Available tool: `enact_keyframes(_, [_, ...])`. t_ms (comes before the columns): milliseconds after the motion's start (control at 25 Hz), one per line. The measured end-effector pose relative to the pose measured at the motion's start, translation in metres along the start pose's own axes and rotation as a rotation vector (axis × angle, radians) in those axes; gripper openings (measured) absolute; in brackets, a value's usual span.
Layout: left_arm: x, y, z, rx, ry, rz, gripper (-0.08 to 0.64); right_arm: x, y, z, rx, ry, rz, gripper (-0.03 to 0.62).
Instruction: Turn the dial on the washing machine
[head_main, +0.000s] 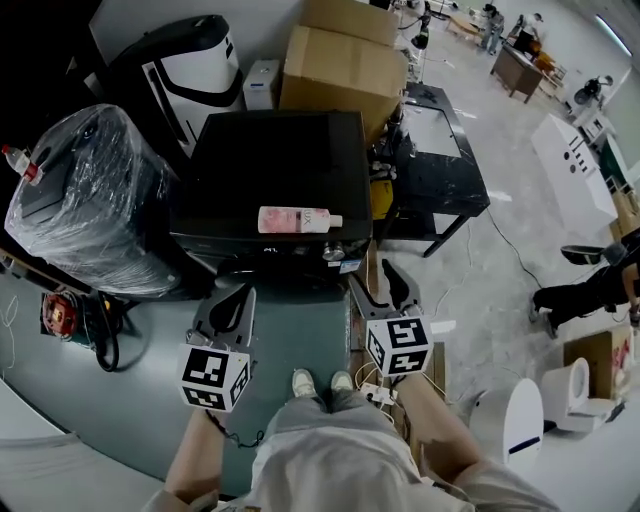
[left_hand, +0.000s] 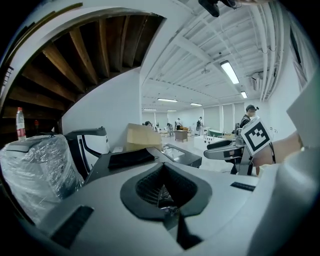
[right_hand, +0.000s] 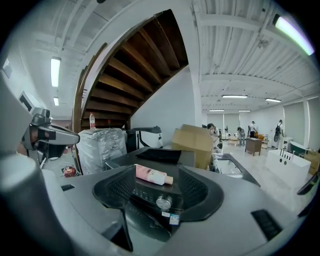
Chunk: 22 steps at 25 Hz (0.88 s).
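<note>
Though cluttered, bright hall (head_main: 520, 200); bottle (head_main: 297, 220) atop washing machine (head_main: 270, 160).

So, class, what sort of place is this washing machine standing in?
Probably a large workshop or test hall, not a home. The washing machine stands on open floor between a cardboard box and a plastic-wrapped bundle, under long ceiling strip lights.

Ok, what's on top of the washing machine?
A pink bottle lies on its side near the washing machine's front edge, above the dial. The lid patch beneath it is hidden.
</note>
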<state>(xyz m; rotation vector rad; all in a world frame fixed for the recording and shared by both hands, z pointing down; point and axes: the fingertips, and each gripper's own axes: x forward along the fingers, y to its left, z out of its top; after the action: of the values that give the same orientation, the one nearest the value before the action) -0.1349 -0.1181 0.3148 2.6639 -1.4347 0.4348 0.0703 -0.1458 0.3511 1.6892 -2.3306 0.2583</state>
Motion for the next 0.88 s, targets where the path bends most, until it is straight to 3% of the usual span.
enact_keyframes(200, [0.014, 0.0, -0.024, -0.027, 0.03, 0.04, 0.02, 0.025, -0.012, -0.019, 0.013, 0.009, 0.009, 0.287])
enact_keyframes(600, [0.041, 0.003, -0.064, 0.002, 0.018, 0.092, 0.02, 0.087, -0.014, -0.069, -0.047, 0.02, 0.045, 0.287])
enact_keyframes(880, [0.059, 0.019, -0.1, 0.005, 0.036, 0.142, 0.02, 0.125, -0.014, -0.11, -0.014, 0.03, 0.03, 0.287])
